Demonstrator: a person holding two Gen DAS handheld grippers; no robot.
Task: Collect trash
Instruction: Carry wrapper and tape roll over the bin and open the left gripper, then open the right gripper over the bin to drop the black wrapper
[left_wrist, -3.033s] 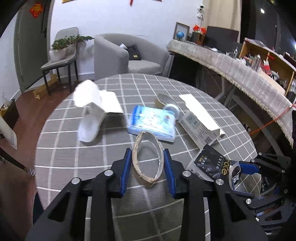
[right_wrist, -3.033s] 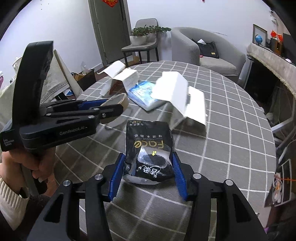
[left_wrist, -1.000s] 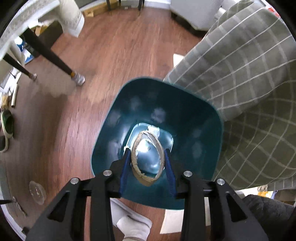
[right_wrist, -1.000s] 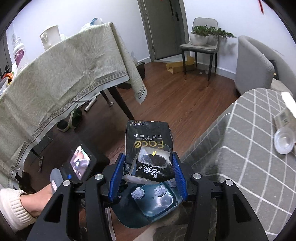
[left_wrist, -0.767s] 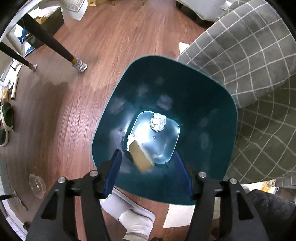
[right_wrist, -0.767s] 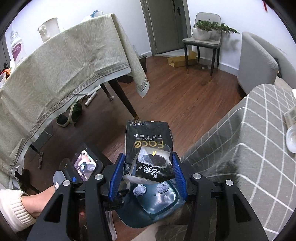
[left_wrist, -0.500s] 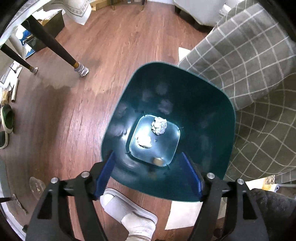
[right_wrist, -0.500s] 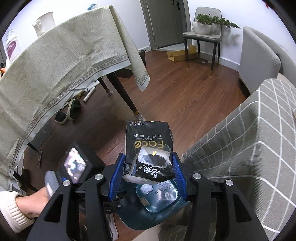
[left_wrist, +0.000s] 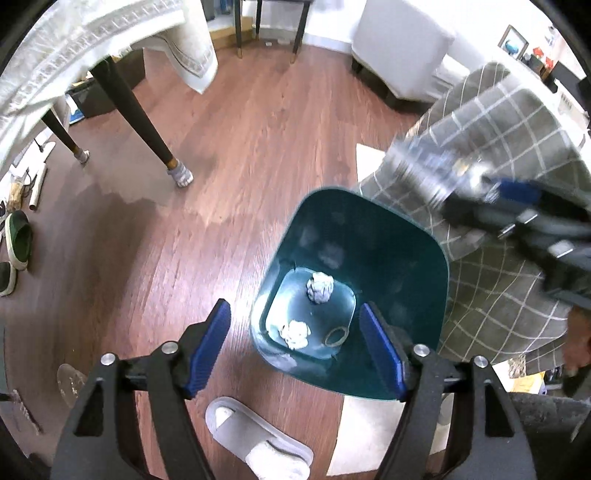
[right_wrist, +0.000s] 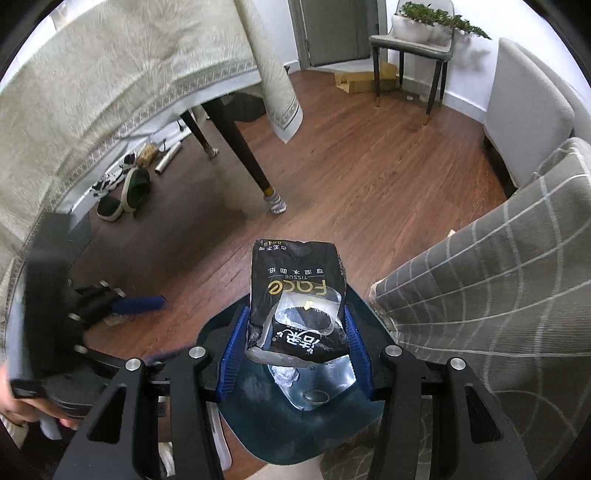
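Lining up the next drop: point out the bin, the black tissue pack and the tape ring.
bin (left_wrist: 373, 229), left wrist view, far inner wall.
black tissue pack (right_wrist: 295, 273), right wrist view, printed front face.
tape ring (left_wrist: 335, 336), left wrist view, its rim, lying on the bin floor.

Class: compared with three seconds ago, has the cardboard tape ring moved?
Yes. The cardboard tape ring went from over the checked tablecloth, between the left gripper pads, down to the teal bin's bottom.
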